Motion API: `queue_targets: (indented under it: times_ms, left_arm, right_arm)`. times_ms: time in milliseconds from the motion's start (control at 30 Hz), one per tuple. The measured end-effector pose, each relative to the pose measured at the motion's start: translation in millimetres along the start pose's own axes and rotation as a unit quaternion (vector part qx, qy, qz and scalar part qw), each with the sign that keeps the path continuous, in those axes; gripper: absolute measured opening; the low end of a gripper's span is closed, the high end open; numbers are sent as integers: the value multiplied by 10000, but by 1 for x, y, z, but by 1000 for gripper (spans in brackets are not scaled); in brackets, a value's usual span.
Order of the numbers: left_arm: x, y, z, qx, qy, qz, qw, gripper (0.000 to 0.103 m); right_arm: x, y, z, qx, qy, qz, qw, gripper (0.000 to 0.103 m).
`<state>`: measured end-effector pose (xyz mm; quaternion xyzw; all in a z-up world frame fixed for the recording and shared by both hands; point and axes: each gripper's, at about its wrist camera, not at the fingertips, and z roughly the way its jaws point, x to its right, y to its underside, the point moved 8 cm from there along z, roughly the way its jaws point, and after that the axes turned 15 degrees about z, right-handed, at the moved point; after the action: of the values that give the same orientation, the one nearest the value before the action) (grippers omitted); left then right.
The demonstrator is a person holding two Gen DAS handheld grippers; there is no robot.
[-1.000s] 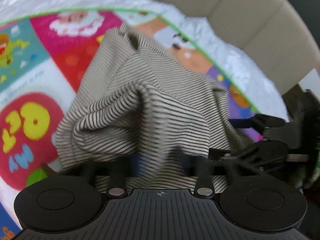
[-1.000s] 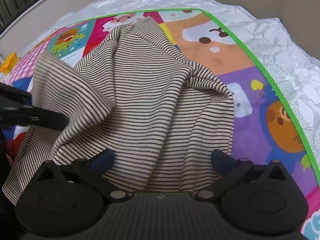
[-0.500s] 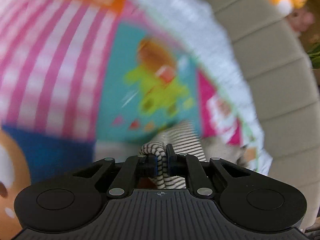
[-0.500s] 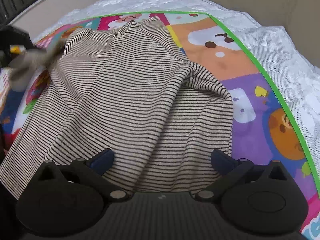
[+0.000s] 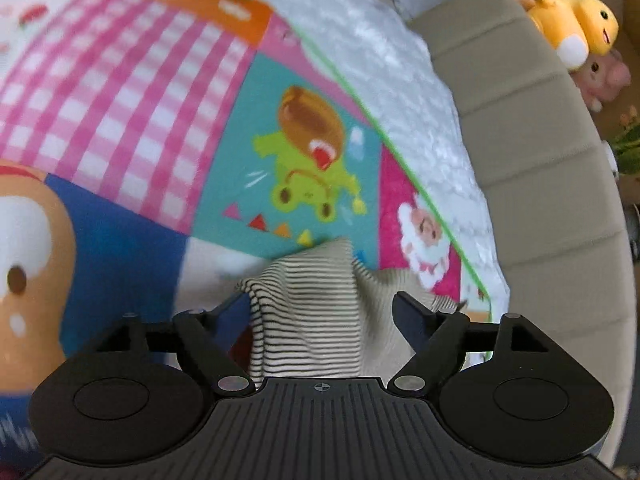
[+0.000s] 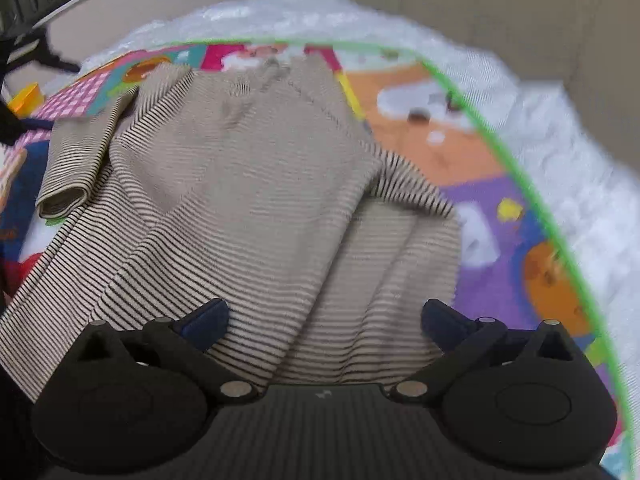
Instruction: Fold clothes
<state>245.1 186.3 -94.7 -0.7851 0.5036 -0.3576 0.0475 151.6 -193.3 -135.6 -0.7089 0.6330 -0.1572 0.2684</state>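
Observation:
A beige shirt with thin dark stripes [image 6: 248, 200] lies spread on the colourful play mat [image 6: 480, 208]. One sleeve [image 6: 68, 168] is stretched out to the left. In the left wrist view the sleeve's end [image 5: 308, 292] sits bunched between the fingers of my left gripper [image 5: 322, 311]. Its jaws are opening and the pads stand apart from the cloth. My right gripper [image 6: 324, 318] hovers open over the shirt's lower part, its fingers wide on either side of a fold, holding nothing.
The mat [image 5: 120, 100] lies on a white quilted cover [image 5: 400, 80] with a beige padded backrest [image 5: 540, 160] behind it. Plush toys [image 5: 576, 28] sit past the backrest. A small yellow object [image 6: 26, 98] rests at the mat's far left.
My left gripper carried the sleeve out sideways while shut on it, rolled over, and has now opened off the cloth. The shirt lies flatter. The right gripper stayed open, almost still.

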Motion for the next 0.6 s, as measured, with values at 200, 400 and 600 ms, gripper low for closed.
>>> queue_targets:
  times_ms: [200,400,600]
  left_arm:
    - [45,3,1,748,-302,130,9967,95]
    - [68,2,9,1156,-784,2100,9677,95]
    - [94,4,10,1294,-687,3104,9392,99]
  right_arm:
    - [-12,-13,-34,577,288,-114,9979,103]
    - [-7,-22,-55,486,613,-380,9962,103]
    - [6,-55,-69,890,1008,260,9906,92]
